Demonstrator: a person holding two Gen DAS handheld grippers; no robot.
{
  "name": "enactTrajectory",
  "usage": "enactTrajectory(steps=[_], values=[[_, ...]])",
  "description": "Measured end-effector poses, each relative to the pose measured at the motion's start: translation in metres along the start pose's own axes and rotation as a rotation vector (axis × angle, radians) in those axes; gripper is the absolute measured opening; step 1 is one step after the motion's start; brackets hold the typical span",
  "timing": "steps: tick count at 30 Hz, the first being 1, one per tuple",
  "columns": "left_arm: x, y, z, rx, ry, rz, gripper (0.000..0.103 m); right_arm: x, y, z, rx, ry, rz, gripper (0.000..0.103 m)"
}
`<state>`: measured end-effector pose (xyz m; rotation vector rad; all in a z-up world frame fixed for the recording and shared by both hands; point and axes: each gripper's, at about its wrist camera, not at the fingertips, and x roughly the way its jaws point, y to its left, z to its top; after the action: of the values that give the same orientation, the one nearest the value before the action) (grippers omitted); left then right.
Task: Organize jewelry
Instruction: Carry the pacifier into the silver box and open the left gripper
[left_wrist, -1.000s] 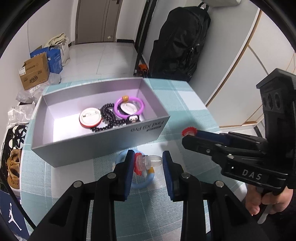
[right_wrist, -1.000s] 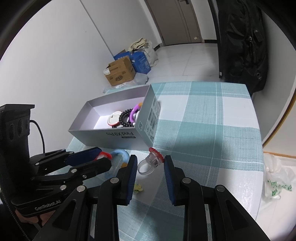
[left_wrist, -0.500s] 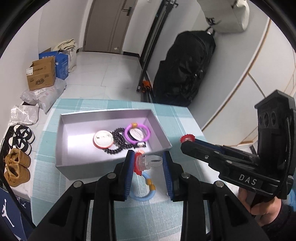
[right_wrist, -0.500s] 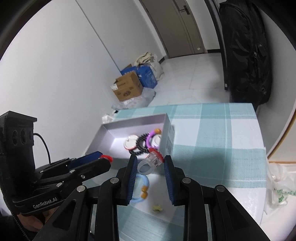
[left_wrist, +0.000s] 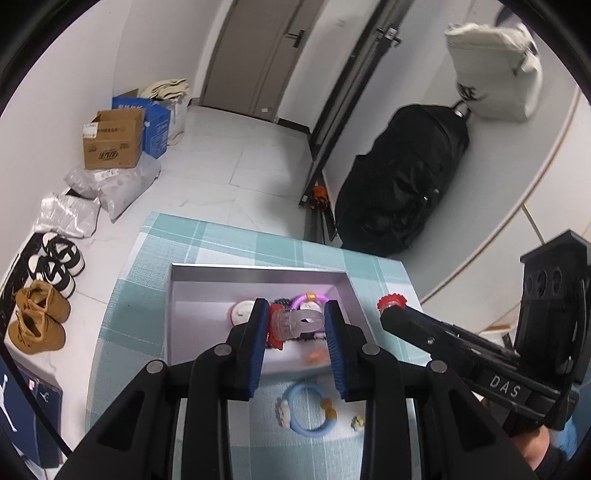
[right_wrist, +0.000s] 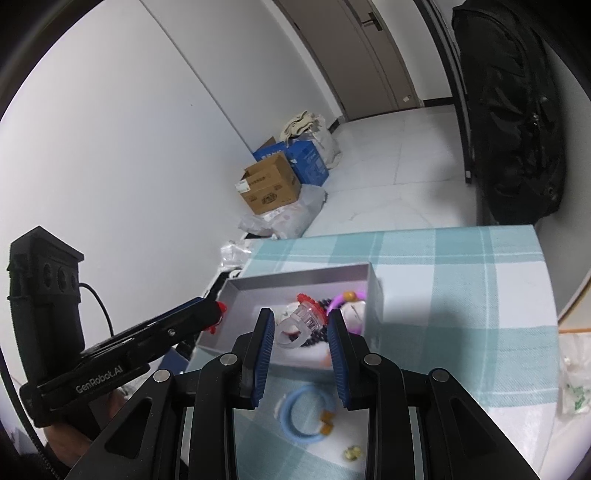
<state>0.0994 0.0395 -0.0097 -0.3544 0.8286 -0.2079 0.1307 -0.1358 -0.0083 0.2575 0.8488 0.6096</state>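
We see bare floor in the left half of the grey box (left_wrist: 258, 275); its right half is crowded by a purple bracelet (left_wrist: 314, 298), dark beads (right_wrist: 314, 338) and a round case (left_wrist: 240, 312).

A: Where is each clear plastic ring sitting?

B: One (left_wrist: 295, 323) with a red frilled top is hanging sideways above the grey box (left_wrist: 177, 306); the other (right_wrist: 301, 325) likewise. A blue bracelet (left_wrist: 308, 410) is lying flat near the tabletop's front edge.
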Motion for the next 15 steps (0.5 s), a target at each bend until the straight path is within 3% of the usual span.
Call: enactTrajectory(steps=[15], values=[[0.030, 0.021, 0.011, -0.041, 0.057, 0.052, 0.025, 0.042, -0.008, 0.017, 0.093, 0.027, 0.035, 0.028]])
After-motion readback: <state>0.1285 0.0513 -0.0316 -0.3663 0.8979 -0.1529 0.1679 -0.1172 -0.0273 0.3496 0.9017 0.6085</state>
